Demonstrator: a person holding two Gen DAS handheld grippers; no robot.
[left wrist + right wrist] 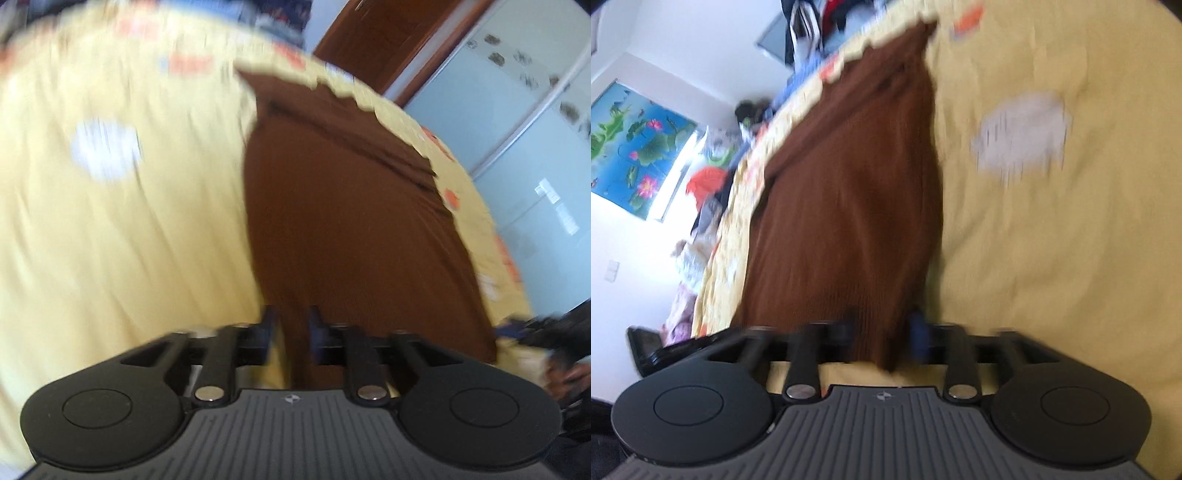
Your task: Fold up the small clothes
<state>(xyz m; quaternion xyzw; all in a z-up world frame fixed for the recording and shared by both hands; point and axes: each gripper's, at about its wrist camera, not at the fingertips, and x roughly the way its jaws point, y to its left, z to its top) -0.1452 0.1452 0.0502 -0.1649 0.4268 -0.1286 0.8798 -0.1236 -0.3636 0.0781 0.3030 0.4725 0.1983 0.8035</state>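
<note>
A brown garment (pixel 347 221) lies stretched along a yellow bedsheet (pixel 129 221), reaching toward the bed's far edge. My left gripper (pixel 291 328) is shut on its near edge, the cloth pinched between the two fingers. In the right wrist view the same brown garment (pixel 849 192) runs away from me. My right gripper (pixel 884 328) is shut on another part of its near edge, with a corner of cloth hanging below the fingers. Both views are blurred by motion.
The yellow sheet (pixel 1052 240) has a white round print (pixel 1023 136) and orange marks. A pile of clothes (pixel 705 184) lies past the bed's edge by a wall with a lotus picture (pixel 635 147). A brown door (pixel 380 40) and pale wardrobe panels (pixel 517 129) stand beyond the bed.
</note>
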